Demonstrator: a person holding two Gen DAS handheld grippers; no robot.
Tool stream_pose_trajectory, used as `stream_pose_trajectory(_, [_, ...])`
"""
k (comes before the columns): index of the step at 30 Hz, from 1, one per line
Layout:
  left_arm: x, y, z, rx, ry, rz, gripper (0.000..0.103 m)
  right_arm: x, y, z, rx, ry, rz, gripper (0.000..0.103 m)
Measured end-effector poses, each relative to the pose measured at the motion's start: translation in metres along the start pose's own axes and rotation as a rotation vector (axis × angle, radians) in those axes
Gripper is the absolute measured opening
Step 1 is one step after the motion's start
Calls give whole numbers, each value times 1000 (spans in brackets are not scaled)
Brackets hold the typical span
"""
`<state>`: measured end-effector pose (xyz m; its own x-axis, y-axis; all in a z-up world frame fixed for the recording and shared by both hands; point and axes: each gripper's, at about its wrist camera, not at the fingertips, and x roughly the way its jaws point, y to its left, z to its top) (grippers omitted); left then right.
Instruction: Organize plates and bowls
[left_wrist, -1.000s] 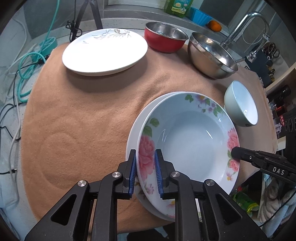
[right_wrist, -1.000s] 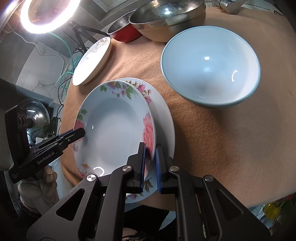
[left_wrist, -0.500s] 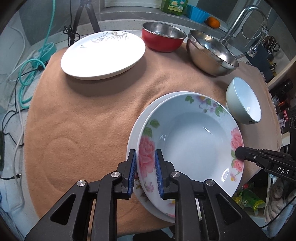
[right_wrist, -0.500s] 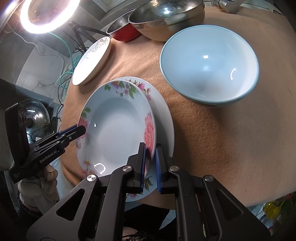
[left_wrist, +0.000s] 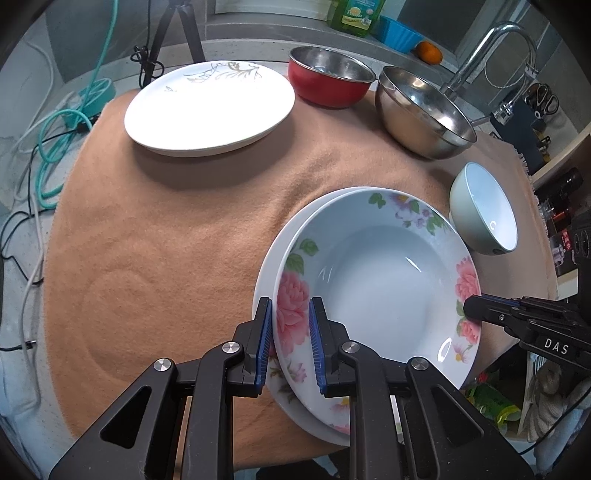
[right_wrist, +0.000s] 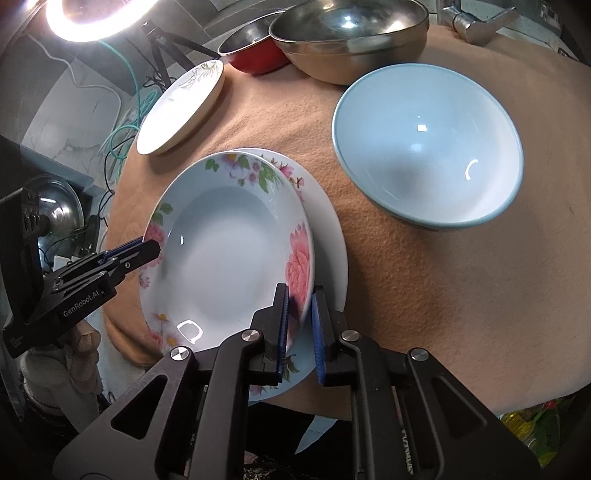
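A deep floral plate (left_wrist: 380, 284) sits over a second floral plate (left_wrist: 271, 254) on the tan cloth (left_wrist: 166, 240). My left gripper (left_wrist: 290, 306) is shut on its near rim, over a pink rose. From the right wrist view, my right gripper (right_wrist: 300, 291) is shut on the opposite rim of the same floral plate (right_wrist: 225, 251), offset left over the lower plate (right_wrist: 328, 236). Each gripper shows in the other's view: the right gripper (left_wrist: 471, 304), the left gripper (right_wrist: 147, 247). Whether the two plates touch I cannot tell.
At the back of the cloth are a white plate with a leaf design (left_wrist: 207, 107), a red bowl (left_wrist: 328, 81) and a steel bowl (left_wrist: 421, 114). A pale blue bowl (right_wrist: 428, 158) stands right of the plates. A tap (left_wrist: 491, 48) and cables (left_wrist: 55, 147) border the cloth.
The right wrist view has tilted slightly. Both grippers keep their hold on the upper floral plate, which stays over the lower one.
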<state>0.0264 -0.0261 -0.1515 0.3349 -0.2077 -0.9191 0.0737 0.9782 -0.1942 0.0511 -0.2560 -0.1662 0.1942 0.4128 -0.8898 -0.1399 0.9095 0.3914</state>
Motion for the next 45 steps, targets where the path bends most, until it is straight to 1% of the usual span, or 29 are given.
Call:
stream_pose_trajectory(7, [0,1,1,-2,3,-14,18,-1,-8,-2,60,5,46,12])
stream_pose_trajectory(13, [0,5,1,-15,5,-32,18,-4,-10,-4,81,0,48,12])
stream_pose_trajectory(18, [-6,16,3,-53,-6,-47,18,-20,-8,1,63,-54,15,12])
stream_pose_trajectory(21, [-13,28,5,-84,-21,-61,18,-32,0,9,38,-97,20,12])
stream_pose_trajectory(23, [-18,37,9,-103,-36,-67,18,-38,8,16,23,-125,34,15])
stream_pose_trajectory(25, [-24,48,14,-122,-58,-69,18,-43,17,24,10,-154,56,24])
stream_pose_trajectory(27, [-29,59,20,-143,-76,-64,18,-46,25,32,-1,-172,75,27])
stream_pose_trajectory(33, [-36,94,47,-193,-127,-57,18,-47,53,57,-8,-214,134,27])
stream_pose_trajectory(36, [-36,113,67,-211,-145,-70,18,-42,67,72,-9,-231,150,27])
stream_pose_trajectory(40, [-32,138,95,-223,-165,-76,18,-24,82,94,10,-229,156,27])
stream_pose_trajectory(45, [-16,163,128,-221,-159,-75,18,0,91,113,41,-214,149,27])
